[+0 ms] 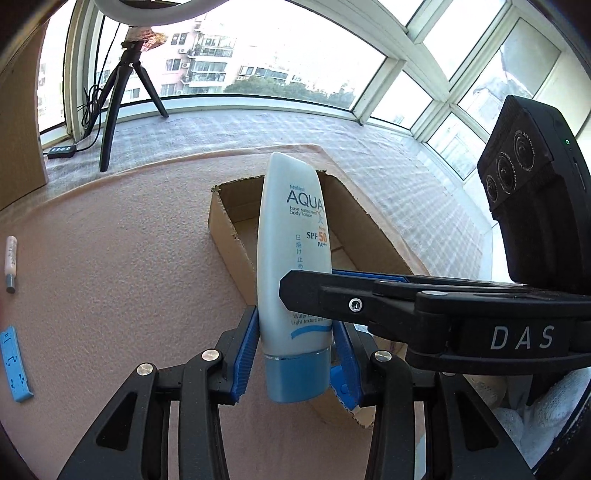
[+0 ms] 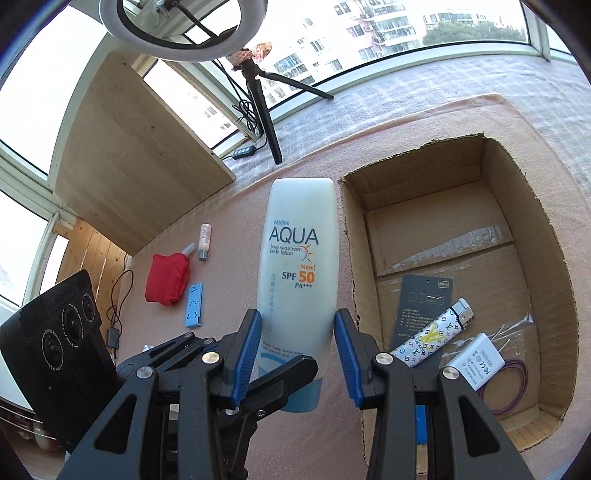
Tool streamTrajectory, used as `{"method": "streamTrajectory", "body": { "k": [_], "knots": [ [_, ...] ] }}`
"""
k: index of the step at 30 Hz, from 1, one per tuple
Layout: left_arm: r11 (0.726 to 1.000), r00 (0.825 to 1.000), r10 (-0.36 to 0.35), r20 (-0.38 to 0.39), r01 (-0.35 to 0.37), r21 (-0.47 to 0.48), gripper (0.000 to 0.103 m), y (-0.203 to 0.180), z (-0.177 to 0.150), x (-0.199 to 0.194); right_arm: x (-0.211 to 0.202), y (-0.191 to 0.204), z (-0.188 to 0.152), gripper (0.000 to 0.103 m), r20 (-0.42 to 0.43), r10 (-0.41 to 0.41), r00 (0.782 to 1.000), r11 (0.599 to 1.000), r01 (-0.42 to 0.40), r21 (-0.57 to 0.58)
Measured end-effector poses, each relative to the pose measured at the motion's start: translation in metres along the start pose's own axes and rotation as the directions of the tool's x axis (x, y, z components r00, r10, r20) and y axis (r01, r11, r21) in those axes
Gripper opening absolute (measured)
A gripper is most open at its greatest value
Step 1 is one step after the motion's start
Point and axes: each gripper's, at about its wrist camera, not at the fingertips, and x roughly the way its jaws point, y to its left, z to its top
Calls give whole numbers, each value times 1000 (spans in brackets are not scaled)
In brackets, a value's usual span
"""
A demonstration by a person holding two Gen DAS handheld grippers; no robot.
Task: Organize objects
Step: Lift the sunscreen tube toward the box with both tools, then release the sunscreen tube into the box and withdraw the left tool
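Left claw (image 1: 295, 354): clamped on the sunscreen tube (image 1: 291, 258) low on its body, just above the blue cap, blue pads pressed on both sides.
Right claw (image 2: 298, 354): clamped on the same tube, pads against its lower body, the left claw's black fingers crossing in front near the cap.
Sunscreen tube: upright, cap down, held off the desk (image 1: 110, 240) between both claws, label "AQUA" facing the cameras, just left of the cardboard box (image 2: 546, 258) in the right wrist view.
Box contents: dark card (image 2: 417, 310), patterned lighter (image 2: 432, 338), white adapter (image 2: 472, 363), purple wire loop (image 2: 513, 387) on the floor of the box.
Desk, left side: blue holder (image 2: 194, 304), red pouch (image 2: 167, 278), small pink tube (image 2: 205, 238) lying apart on the pink cover.
Far edge: black tripod (image 2: 264, 110) with ring light (image 2: 162, 22) by the window, wooden board (image 2: 133, 155) leaning near it.
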Motion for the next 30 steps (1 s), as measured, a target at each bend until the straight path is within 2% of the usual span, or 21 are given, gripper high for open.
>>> {"method": "streamTrajectory", "body": {
  "k": [9,14,16,21,24,30],
  "knots": [
    [1000,999,-9,-32,9,-5,44,-23,10,40,-8,-48,9,38,1,-19,1000,998,19,53],
    [1000,999,2,-40,-2,7,44,-30,12,49,-11,-57,11,38,4,-39,999,998,38,48],
    [1000,999,10,-43,-9,8,48,-31,13,49,-12,-59,11,38,-2,-40,999,998,40,43],
    [1000,999,19,-33,-18,18,55,-30,9,34,-8,-65,8,43,-19,-53,998,995,54,84],
    [1000,1000,19,-20,-19,18,56,-24,5,20,-9,-65,5,45,-11,-58,998,993,59,106],
    [999,999,33,11,-33,1,58,1,-12,-23,-14,-43,-3,46,23,-94,995,993,92,76]
  ]
}}
